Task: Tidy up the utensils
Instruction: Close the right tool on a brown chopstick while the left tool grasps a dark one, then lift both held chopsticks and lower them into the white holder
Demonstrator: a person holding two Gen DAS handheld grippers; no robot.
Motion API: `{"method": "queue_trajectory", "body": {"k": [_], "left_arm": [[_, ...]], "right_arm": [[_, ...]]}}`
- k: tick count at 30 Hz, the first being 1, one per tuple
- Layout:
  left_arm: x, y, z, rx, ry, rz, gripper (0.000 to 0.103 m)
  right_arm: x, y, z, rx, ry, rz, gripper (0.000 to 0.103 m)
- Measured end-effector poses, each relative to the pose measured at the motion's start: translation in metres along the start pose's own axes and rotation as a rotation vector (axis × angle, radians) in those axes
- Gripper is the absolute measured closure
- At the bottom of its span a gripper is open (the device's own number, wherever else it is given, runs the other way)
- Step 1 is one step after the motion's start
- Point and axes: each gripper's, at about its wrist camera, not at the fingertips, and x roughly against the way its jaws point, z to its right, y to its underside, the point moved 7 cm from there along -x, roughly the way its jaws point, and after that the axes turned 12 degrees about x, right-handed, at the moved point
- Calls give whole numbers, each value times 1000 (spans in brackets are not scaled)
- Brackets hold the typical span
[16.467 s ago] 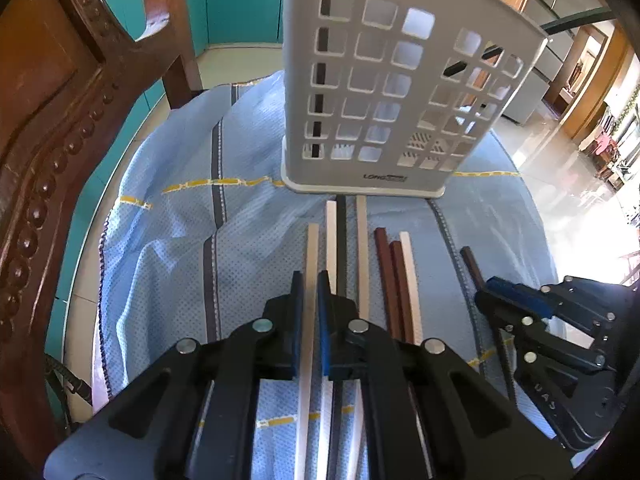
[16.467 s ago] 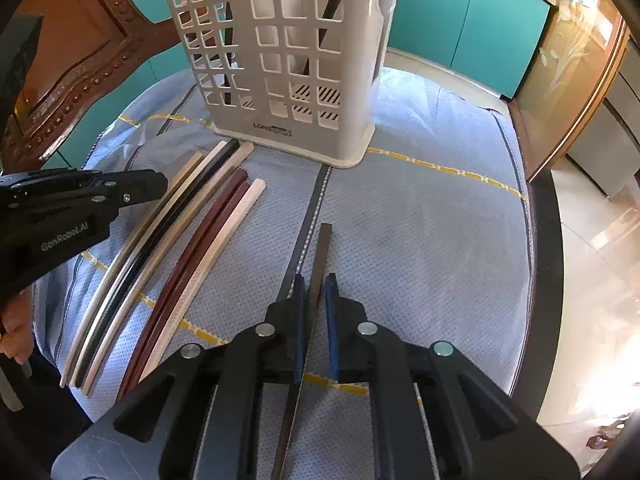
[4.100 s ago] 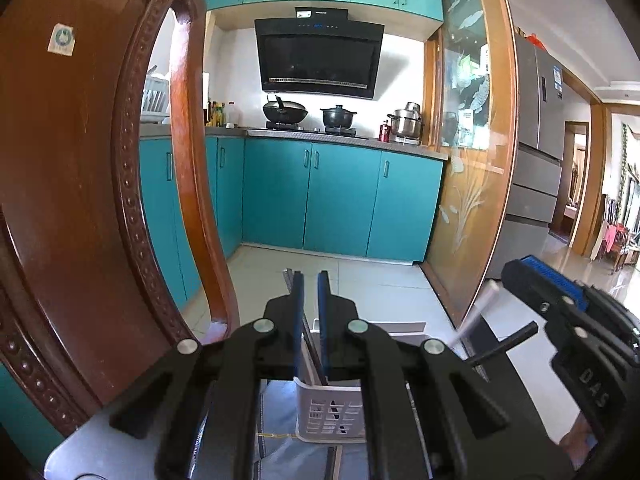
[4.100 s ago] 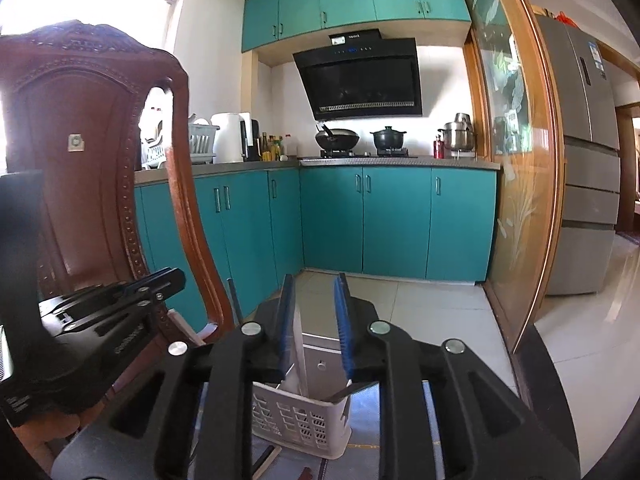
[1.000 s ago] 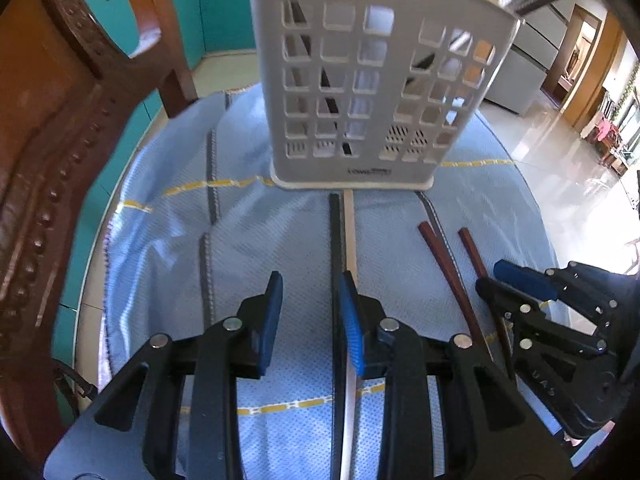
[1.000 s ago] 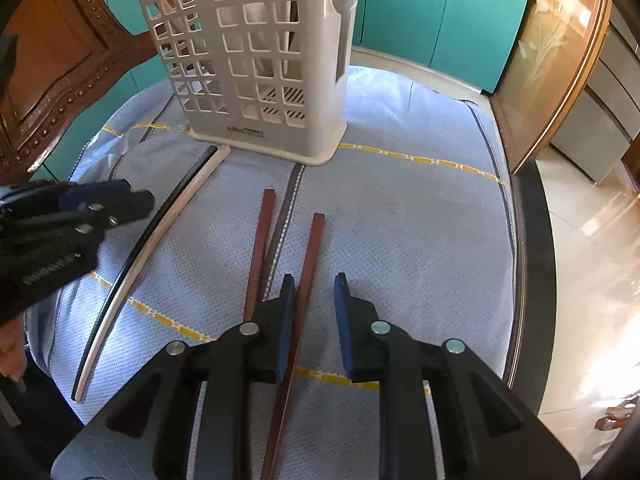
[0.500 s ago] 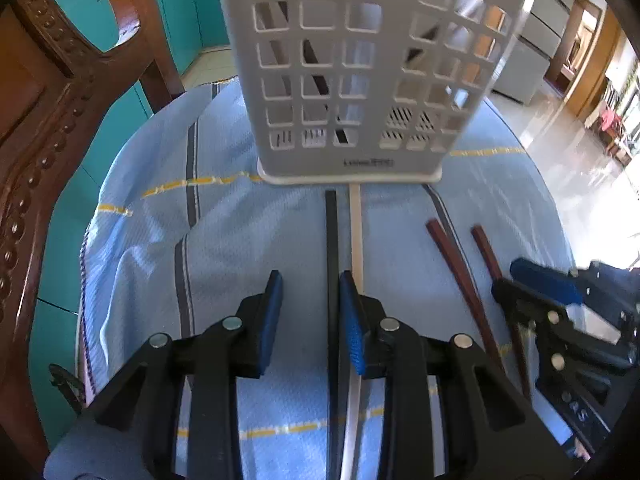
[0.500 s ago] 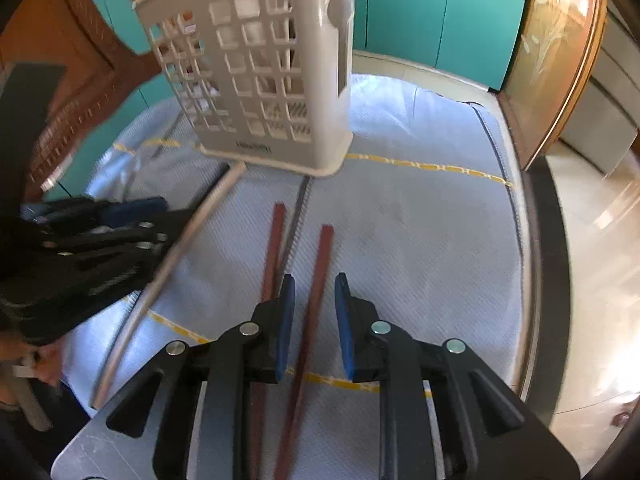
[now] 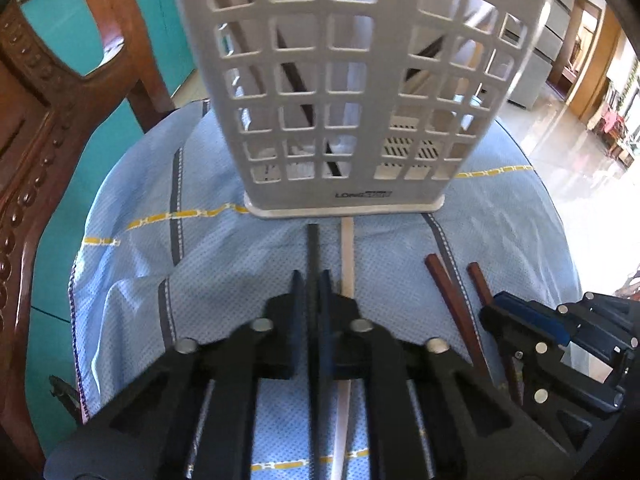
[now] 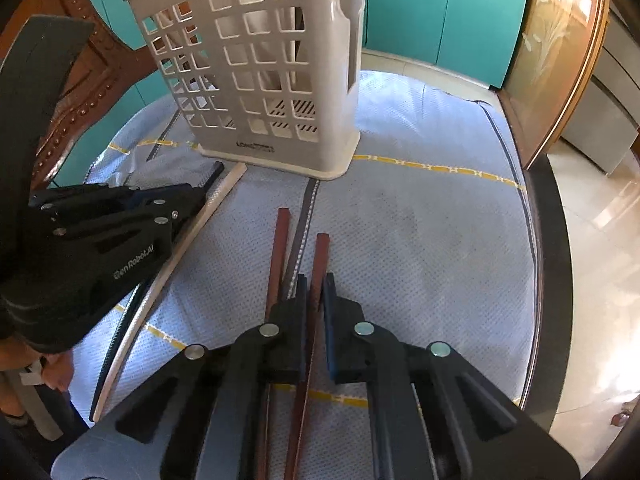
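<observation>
Left gripper (image 9: pixel 310 292), at the near edge of the table, is closing narrowly on the black chopstick (image 9: pixel 312 246), its fingers (image 9: pixel 297 300) lying flat along both sides of the stick; right gripper (image 10: pixel 315 294), also at the near edge, is pinching the right-hand brown chopstick (image 10: pixel 322 256) in the same manner. Each held stick is lying on the blue cloth (image 10: pixel 420 240) with its long axis running straight ahead from the fingers toward the white basket (image 9: pixel 360 92) at the far middle of the table, so each hand is nearest its own stick. A pale chopstick (image 9: pixel 347 252) is lying just beside the black one, and a second brown chopstick (image 10: pixel 280 248) just left of the held brown one; both are lying loose. Inside the basket, further sticks are standing tilted
</observation>
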Motion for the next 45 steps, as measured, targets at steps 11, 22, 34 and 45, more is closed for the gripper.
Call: {"method": "queue_trajectory", "body": {"k": [11,22,34,45], "left_arm": [[100,-6,28,-28,45,261,96],[249,-20,32,5,164,582,96],[312,-113,-10,177,247,717,96],[291,-145,-58,404,248,866,96]], "right_arm": [[102,-19,9,15,13,286,96],[227,-41,14,36,-5,678,96],[278,-127,29,-68,-24,841,96],[274,-165,28,-135,18,905,96]]}}
